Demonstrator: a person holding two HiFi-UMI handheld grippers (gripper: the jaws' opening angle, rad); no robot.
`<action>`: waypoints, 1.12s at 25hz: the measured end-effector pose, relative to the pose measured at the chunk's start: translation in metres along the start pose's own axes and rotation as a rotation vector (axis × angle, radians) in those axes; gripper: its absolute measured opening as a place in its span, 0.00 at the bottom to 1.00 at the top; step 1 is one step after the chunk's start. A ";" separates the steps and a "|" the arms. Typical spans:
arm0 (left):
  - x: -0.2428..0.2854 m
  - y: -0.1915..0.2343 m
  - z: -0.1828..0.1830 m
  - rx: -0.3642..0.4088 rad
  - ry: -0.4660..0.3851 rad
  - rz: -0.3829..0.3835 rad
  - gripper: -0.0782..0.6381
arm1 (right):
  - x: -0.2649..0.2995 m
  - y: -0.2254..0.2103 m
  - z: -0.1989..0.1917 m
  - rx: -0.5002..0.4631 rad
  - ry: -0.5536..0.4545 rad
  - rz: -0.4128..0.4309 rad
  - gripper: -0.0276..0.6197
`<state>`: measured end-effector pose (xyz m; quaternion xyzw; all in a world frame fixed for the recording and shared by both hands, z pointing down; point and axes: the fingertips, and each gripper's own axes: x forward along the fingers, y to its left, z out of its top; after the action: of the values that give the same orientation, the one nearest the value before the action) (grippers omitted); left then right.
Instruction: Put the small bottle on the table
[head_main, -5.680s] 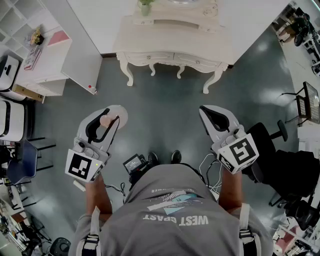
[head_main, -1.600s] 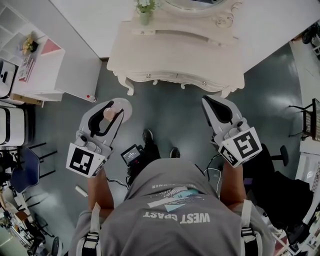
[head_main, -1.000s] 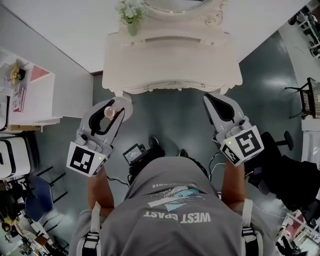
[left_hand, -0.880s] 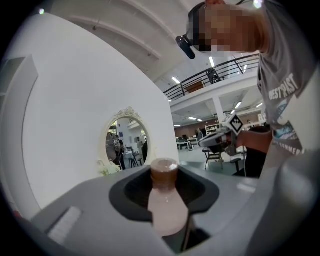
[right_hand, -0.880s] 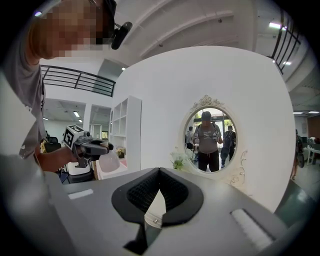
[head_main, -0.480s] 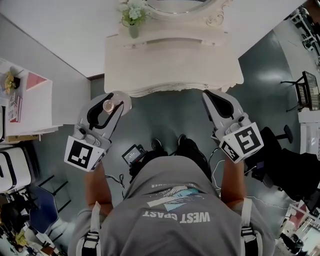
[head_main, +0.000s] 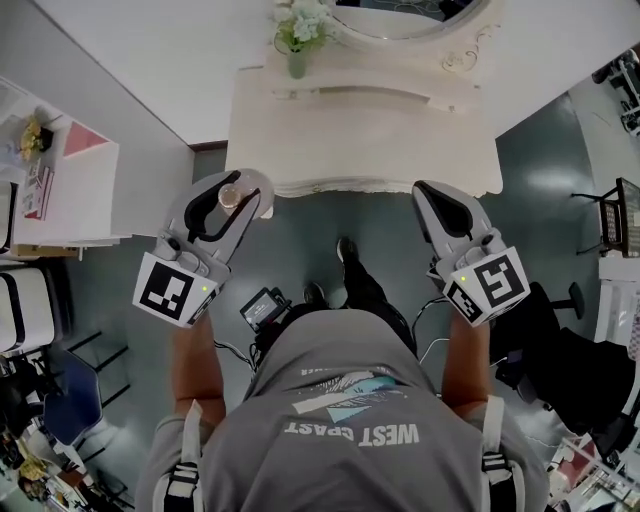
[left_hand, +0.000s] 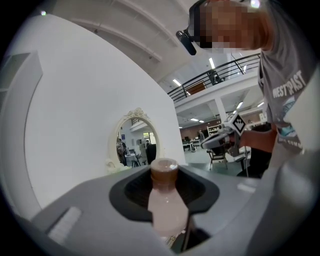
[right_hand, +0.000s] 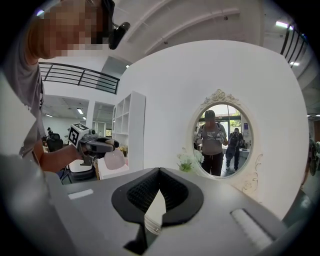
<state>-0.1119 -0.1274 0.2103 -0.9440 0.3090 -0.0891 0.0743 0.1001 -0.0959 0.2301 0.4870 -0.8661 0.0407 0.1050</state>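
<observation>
So my left tool (head_main: 240, 188) was pinching the small bottle (left_hand: 167, 205). The jaws were partway apart, with the brown cap poking up between them and the pale pink body hanging below (upright, not tipped). In the head view it sat at roughly 11 o'clock from me, right at the front edge of the white bench (head_main: 360, 140), near its left corner. The bottle was up in the tool's grip, not set down on the bench. My right tool (head_main: 435, 192) was at about 1 o'clock, jaws pressed together at the tips with nothing in them, and its nose was at the bench's front edge too. Further back at 12 o'clock stood an oval mirror (right_hand: 222, 137), with a little vase of flowers (head_main: 298, 40) on its 9 o'clock side.
</observation>
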 end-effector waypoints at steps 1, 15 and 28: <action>0.001 0.003 0.000 -0.006 0.002 0.009 0.29 | 0.005 -0.003 0.000 -0.001 0.001 0.009 0.05; 0.018 0.054 -0.041 -0.075 0.073 0.134 0.29 | 0.087 -0.021 -0.007 0.002 0.040 0.153 0.05; 0.036 0.098 -0.092 -0.158 0.123 0.228 0.29 | 0.152 -0.032 -0.037 0.017 0.117 0.249 0.05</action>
<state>-0.1589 -0.2353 0.2850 -0.8984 0.4242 -0.1131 -0.0096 0.0565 -0.2331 0.2989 0.3736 -0.9118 0.0890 0.1452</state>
